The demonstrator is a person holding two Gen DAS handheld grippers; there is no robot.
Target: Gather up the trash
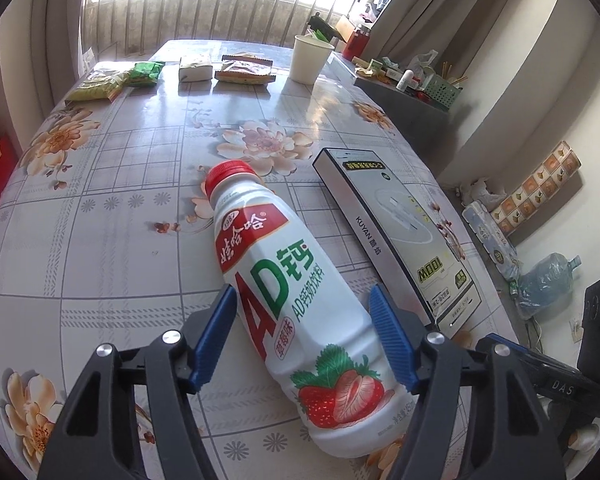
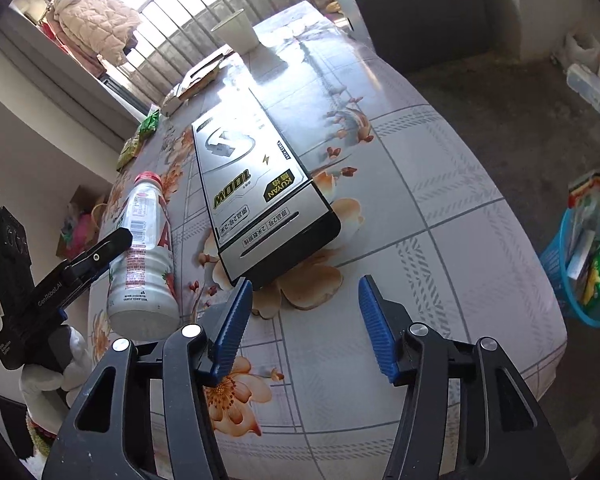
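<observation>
A white strawberry milk bottle (image 1: 300, 300) with a red cap lies on its side on the flowered tablecloth (image 1: 119, 200). My left gripper (image 1: 302, 286) straddles its middle, both blue pads touching its sides. In the right wrist view the bottle (image 2: 143, 264) lies at the left, with a black finger (image 2: 111, 240) of the left gripper across it. A long silver box (image 1: 400, 232) lies to the bottle's right. My right gripper (image 2: 306, 280) is open over bare cloth. The near corner of the box (image 2: 255, 184) sits just ahead of its left pad; nothing is between the pads.
A white paper cup (image 1: 310, 58) and several snack wrappers (image 1: 243, 70) lie along the table's far edge. On the floor to the right of the table stands a blue basket (image 2: 580, 304) holding wrappers. A grey cabinet (image 1: 404, 100) stands past the far right corner.
</observation>
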